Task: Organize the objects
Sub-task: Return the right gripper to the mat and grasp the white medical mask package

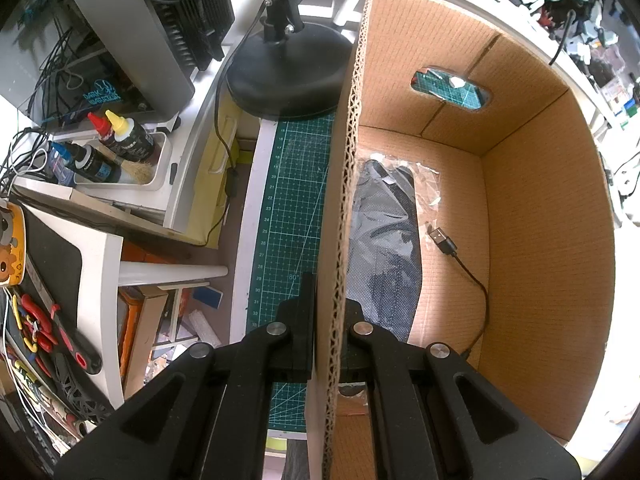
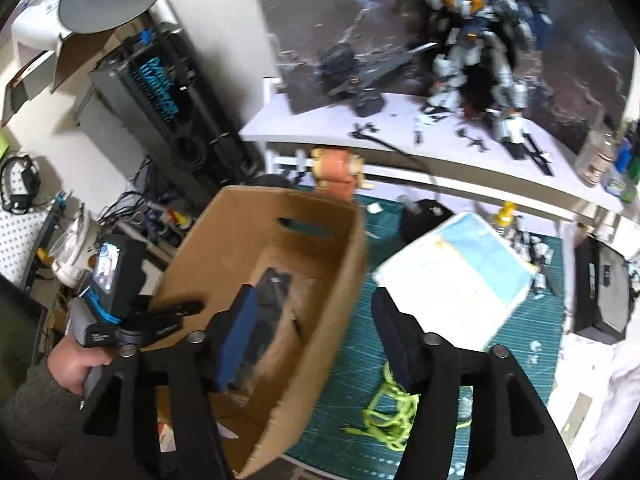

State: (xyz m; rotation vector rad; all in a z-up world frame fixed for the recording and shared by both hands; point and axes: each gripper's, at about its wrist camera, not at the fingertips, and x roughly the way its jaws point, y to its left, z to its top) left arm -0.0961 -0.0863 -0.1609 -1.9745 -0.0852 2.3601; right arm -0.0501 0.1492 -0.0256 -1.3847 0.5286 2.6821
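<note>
1. Your left gripper (image 1: pixel 326 332) is clamped tight on the cardboard box (image 1: pixel 540 208) wall.
2. Your right gripper (image 2: pixel 308 344) hangs wide, holding nothing, above the box rim.
3. Only the left wrist view shows the USB cable (image 1: pixel 460 256) and bagged cloth (image 1: pixel 384 240) inside.
4. The cutting mat (image 1: pixel 292 200) ruler numbers are readable.
5. Only the right wrist view shows the green cord (image 2: pixel 386 416) on the mat.

Rough corrugated cardboard box (image 1: pixel 532 208); matt gridded cutting mat (image 1: pixel 288 216); glossy plastic-bagged cloth (image 1: pixel 384 248)
</note>
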